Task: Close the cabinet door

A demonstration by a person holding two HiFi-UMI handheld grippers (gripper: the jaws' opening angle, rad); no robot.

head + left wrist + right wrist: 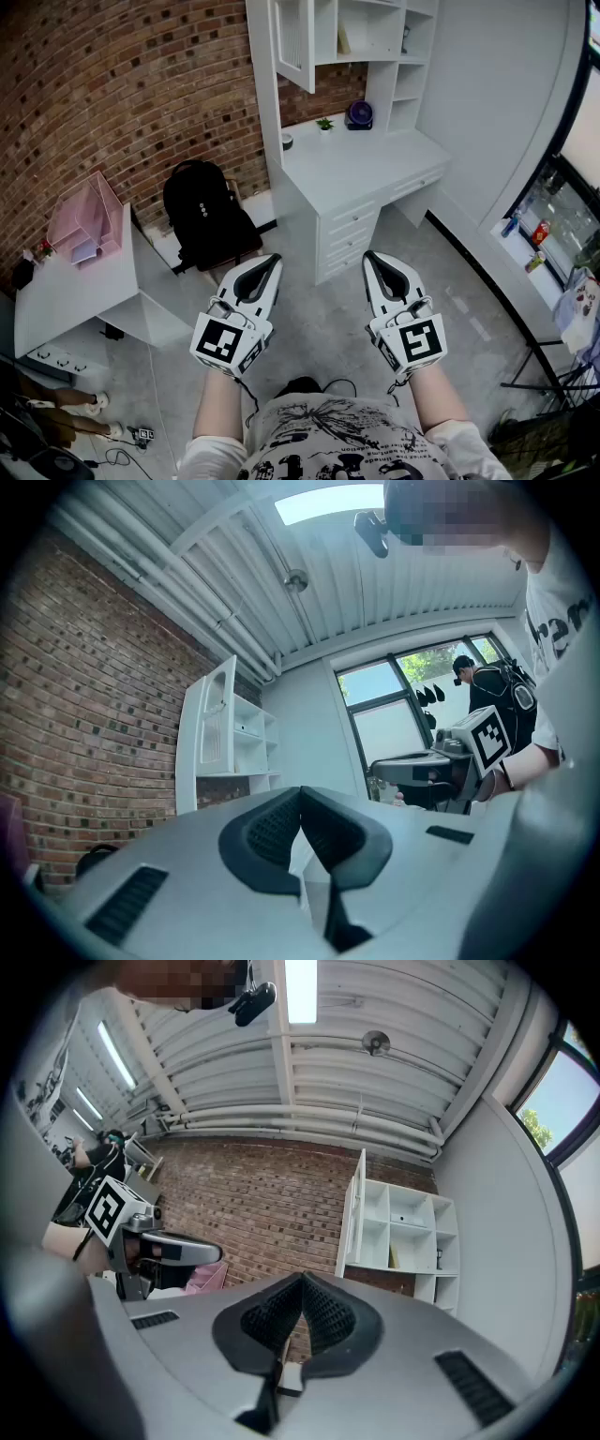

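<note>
Right now the person holds both tools low and side by side. The left gripper (274, 258) has its jaws pressed together with nothing in them. The right gripper (369, 255) is the same. Far ahead, the cabinet door (295, 42) stands open on the white shelf unit (261, 75) above the desk (361, 169).

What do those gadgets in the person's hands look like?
The left gripper and right gripper are pale grey, tapering shells with black ribbed pads lining the jaws. Each carries a cube with black-and-white square markers at the rear. The person wears a short-sleeved white T-shirt with black print.
</note>
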